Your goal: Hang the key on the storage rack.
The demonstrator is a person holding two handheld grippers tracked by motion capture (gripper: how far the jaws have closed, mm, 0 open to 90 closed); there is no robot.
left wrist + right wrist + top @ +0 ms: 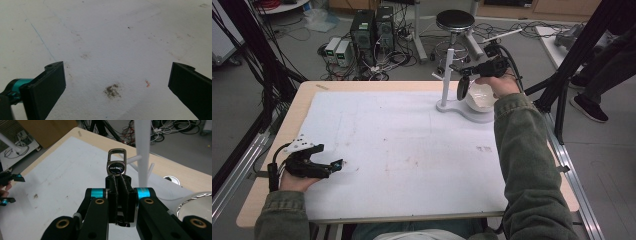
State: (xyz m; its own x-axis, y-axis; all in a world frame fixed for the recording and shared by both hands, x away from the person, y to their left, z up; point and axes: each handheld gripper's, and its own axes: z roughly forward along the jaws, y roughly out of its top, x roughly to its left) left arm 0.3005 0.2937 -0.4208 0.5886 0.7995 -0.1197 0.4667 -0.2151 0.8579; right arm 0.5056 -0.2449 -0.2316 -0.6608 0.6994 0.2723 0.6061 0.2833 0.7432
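- Right gripper view is showing the right gripper (119, 182) clamping its jaws tight on a metal key fob (116, 165), its loop sticking up beside the white peg stand (142, 152).
- High view is showing the left gripper (334, 165) resting wide open and empty on the white mat (402, 150).
- Judging the risk: the loop is sitting narrow, so it could be missing a peg or knocking the stand, and the smooth fob could be slipping out.

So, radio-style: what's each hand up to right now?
Right gripper shut on metal keyring clip, beside white peg stand. Left gripper open, low over white mat. White bowl on stand's base; pegs look unobstructed.
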